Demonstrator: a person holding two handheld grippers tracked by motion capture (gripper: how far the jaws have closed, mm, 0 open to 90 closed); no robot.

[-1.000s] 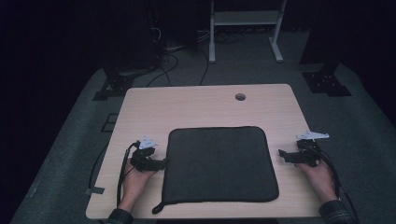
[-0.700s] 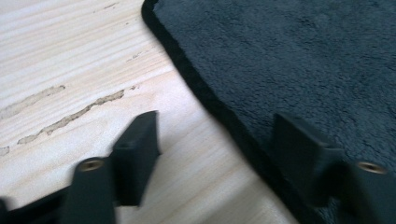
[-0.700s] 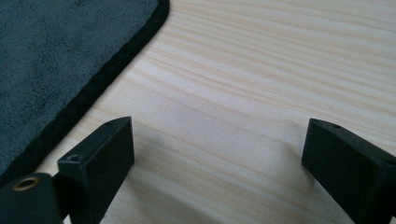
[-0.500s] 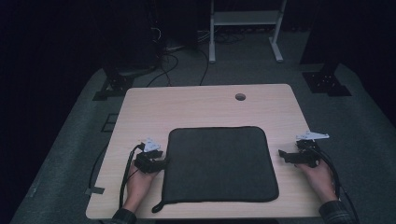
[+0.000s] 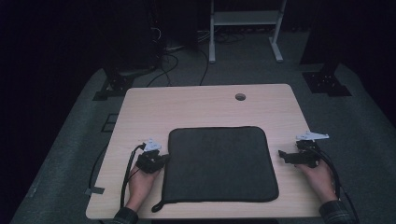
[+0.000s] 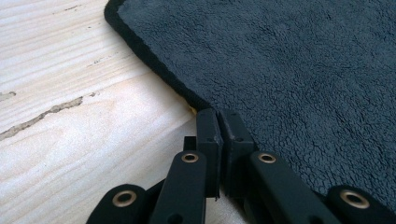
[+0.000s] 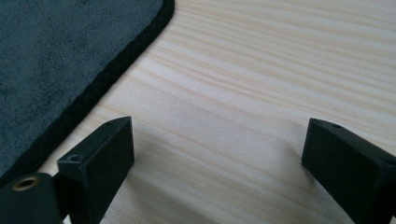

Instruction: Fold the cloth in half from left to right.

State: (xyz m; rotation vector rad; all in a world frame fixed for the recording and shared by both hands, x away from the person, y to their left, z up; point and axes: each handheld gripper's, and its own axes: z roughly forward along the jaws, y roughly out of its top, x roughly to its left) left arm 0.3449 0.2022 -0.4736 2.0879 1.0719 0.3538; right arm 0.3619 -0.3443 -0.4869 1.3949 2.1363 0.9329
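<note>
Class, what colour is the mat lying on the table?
The mat is dark charcoal grey with a black bound edge, clearest in the left gripper view.

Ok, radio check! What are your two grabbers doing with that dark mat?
Left gripper shut at the mat's left edge. Right gripper open over bare table, off the mat's right edge. Nothing in the way.

text: none legible | labels: none | brands: none | numbers: none | signs: none
</note>
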